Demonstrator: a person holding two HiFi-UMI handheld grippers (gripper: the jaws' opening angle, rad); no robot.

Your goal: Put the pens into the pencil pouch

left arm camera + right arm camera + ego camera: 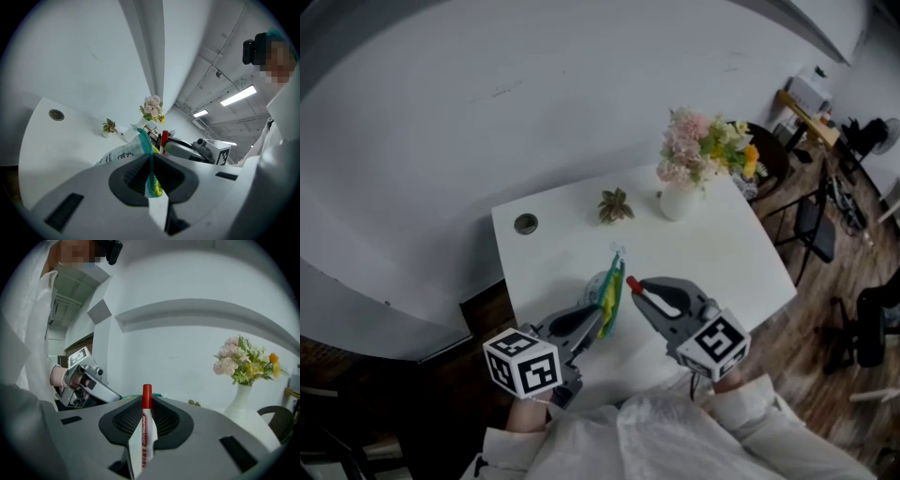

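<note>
**Aim the pen at the pouch mouth**

The left gripper (151, 177) has its fingers (131, 172) clamped on the pouch (610, 292) at its teal zip edge, holding it above the table (722, 253). The right gripper (645, 298), just right of the pouch, is clamped on 1 red-capped pen (145, 427), cap toward the pouch. I cannot tell whether the mouth gapes. Hold the pouch steady, enter cap first, and release only when the pen is deep inside.

The head view looks steeply down onto the surface (722, 253). The left gripper view sits close behind its jaws, facing across the surface toward the right gripper (166, 144). The right gripper view faces nearly level toward the wall (187, 348), with the left gripper (112, 394) at its left. All three views share the flower vase (677, 201).
</note>
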